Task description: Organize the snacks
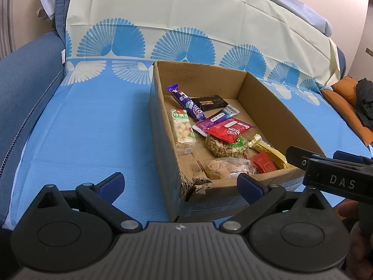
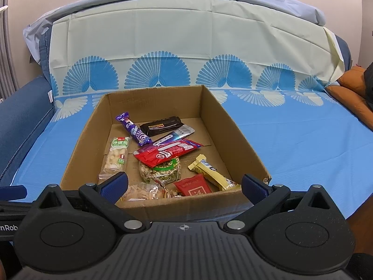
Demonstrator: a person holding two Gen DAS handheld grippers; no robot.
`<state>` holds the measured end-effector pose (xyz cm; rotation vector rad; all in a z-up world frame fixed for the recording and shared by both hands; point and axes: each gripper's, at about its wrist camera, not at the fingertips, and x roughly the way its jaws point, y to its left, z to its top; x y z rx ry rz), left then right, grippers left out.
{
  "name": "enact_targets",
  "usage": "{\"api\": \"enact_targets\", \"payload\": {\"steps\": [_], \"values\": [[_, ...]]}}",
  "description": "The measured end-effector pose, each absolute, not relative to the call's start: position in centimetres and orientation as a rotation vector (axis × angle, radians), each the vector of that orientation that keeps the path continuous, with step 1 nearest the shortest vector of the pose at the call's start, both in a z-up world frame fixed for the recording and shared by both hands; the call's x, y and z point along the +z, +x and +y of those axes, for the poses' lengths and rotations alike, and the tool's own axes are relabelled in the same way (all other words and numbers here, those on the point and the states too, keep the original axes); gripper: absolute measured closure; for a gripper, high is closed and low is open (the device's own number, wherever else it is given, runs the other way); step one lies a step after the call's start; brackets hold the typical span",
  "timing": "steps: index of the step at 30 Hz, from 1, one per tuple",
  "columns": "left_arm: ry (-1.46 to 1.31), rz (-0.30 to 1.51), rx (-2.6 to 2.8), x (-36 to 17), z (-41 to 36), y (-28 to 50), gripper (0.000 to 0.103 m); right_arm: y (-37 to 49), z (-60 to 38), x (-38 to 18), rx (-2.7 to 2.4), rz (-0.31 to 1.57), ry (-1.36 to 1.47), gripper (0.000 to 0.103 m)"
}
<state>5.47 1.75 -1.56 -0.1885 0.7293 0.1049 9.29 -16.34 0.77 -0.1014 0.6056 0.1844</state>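
A blue sofa (image 2: 21,126) carries everything here, its seat and back draped in a thin cloth (image 2: 291,140), sky blue on the seat, cream up the back, printed with fan shapes. An open cardboard box (image 2: 233,135) sits directly on the covered seat. An orange cushion (image 2: 349,93) rests at the right end.

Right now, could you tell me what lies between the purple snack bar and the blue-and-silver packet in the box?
The black snack bar lies between the purple snack bar and the blue-and-silver packet, clearest in the right wrist view.
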Motion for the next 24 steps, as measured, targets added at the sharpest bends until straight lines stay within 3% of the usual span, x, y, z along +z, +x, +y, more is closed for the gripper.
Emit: {"api": "enact_targets", "payload": {"steps": [24], "values": [[-0.191, 0.736, 0.103, -1.69, 1.58, 5.58, 0.001, 9.54, -16.38, 0.50, 0.180, 0.617, -0.106, 0.001]]}}
